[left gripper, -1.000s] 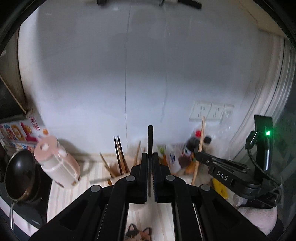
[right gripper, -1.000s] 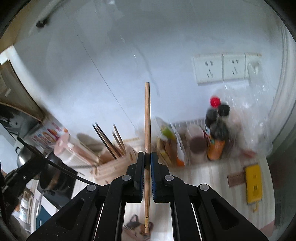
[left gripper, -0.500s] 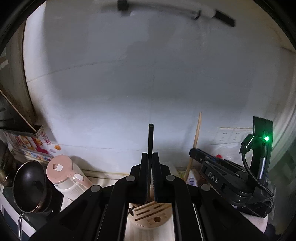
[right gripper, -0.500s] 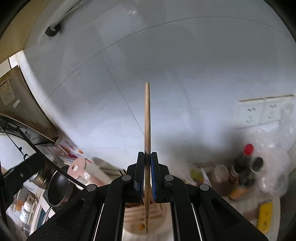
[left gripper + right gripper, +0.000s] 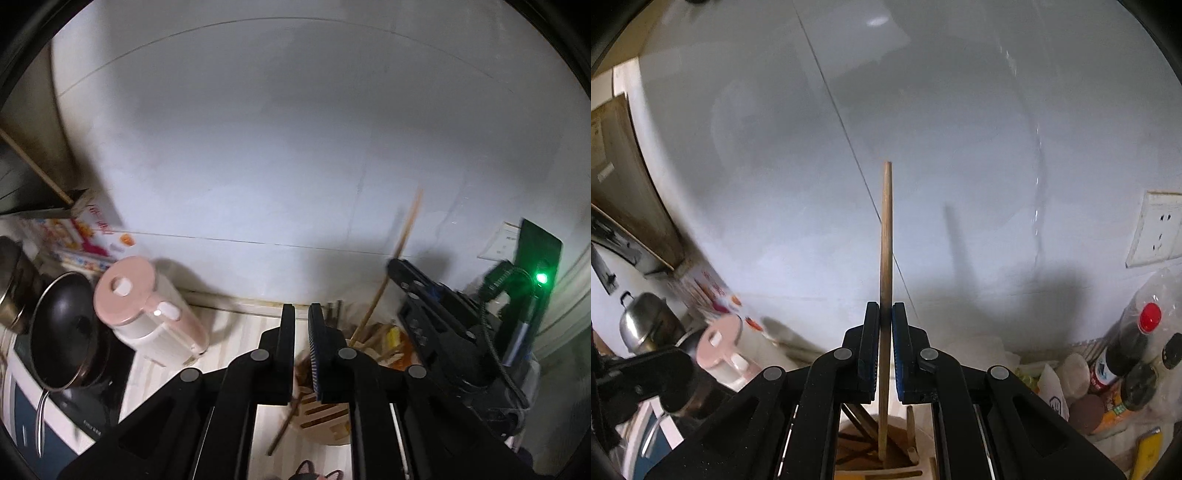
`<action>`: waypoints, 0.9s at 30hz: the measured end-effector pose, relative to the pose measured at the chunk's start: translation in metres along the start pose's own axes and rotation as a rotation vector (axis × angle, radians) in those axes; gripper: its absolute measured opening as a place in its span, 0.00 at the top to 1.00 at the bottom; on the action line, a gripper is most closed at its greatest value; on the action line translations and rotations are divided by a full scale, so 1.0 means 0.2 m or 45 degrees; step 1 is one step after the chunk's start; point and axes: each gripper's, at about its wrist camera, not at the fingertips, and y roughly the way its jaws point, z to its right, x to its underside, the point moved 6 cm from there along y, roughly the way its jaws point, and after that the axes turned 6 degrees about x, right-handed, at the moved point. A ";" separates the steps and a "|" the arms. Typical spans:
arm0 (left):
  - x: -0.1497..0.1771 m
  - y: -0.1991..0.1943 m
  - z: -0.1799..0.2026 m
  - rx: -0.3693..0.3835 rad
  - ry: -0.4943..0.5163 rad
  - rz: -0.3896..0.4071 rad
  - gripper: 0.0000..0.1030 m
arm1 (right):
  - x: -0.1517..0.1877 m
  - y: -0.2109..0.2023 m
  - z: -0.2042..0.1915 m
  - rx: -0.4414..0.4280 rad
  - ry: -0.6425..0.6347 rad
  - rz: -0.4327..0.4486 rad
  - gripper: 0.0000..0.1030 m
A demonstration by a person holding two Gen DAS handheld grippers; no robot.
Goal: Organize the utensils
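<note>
White tiled wall (image 5: 960,129) filled most of both views, above a pale striped surface (image 5: 236,332) crowded with a dark pan (image 5: 62,332) and a smooth pink-lidded jug (image 5: 147,314). I judged the step in hand to be slotting chopsticks into the round wooden holder (image 5: 886,458). My right gripper (image 5: 885,354) had its jaws clenched on a slim, straight wooden chopstick (image 5: 885,240), its lower end hanging just over the holder's opening, where other sticks leaned. My left gripper (image 5: 301,350) showed jaws slightly parted and empty; a dark stick (image 5: 284,424) lay slanted against the holder below it. Next, I reckoned, the right needed a steady lowering, then a release.
</note>
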 end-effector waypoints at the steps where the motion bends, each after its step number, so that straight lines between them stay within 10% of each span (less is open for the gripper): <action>1: 0.00 -0.01 -0.02 -0.006 -0.013 0.009 0.93 | 0.01 0.00 0.00 0.001 -0.004 -0.005 0.92; 3: 0.01 -0.04 -0.04 -0.010 -0.043 0.029 0.90 | 0.02 -0.02 0.01 0.018 -0.012 -0.011 0.90; 5: 0.03 -0.07 -0.06 -0.035 -0.057 0.041 0.67 | 0.03 -0.07 0.03 0.033 -0.023 -0.012 0.87; 7: 0.05 -0.10 -0.07 -0.061 -0.065 0.061 0.18 | 0.04 -0.11 0.05 0.038 -0.019 -0.017 0.81; 20: 0.42 -0.10 -0.08 -0.251 0.000 0.097 0.00 | 0.40 -0.42 0.20 0.244 -0.175 -0.089 0.06; 27: 0.52 -0.05 -0.12 -0.284 -0.061 0.057 0.00 | 0.52 -0.46 0.23 0.332 -0.236 -0.121 0.01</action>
